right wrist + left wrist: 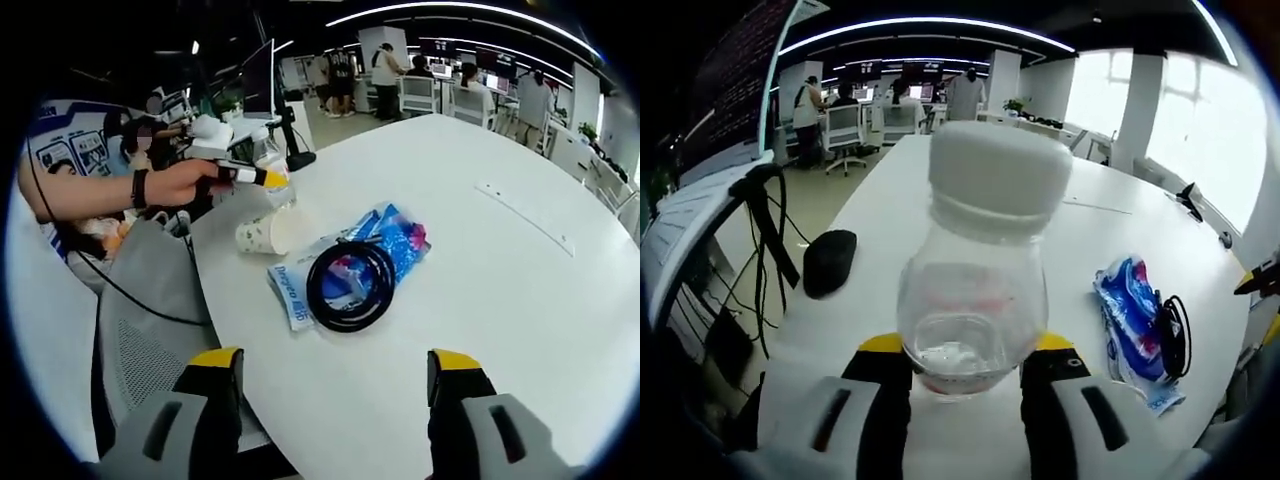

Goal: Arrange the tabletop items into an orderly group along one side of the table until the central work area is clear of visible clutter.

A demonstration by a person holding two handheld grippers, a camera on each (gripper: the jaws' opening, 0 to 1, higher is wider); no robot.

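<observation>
A clear plastic bottle [975, 290] with a white cap stands upright between the jaws of my left gripper [968, 350], which is shut on its lower body above the white table [890, 200]. In the right gripper view my right gripper [335, 400] is open and holds nothing, low over the table [520, 300]. Ahead of it lies a blue snack packet [395, 240] with a black cable coil [350, 285] on top. A paper cup [265, 232] lies on its side just beyond. A hand holds the left gripper [250, 177] at the table's far edge.
A black mouse [830, 262] sits near the table's left edge. The blue packet [1128, 320] and the cable coil [1175, 335] lie to the right of the bottle. A grey chair [150, 300] stands against the table. Desks, monitors and people fill the background.
</observation>
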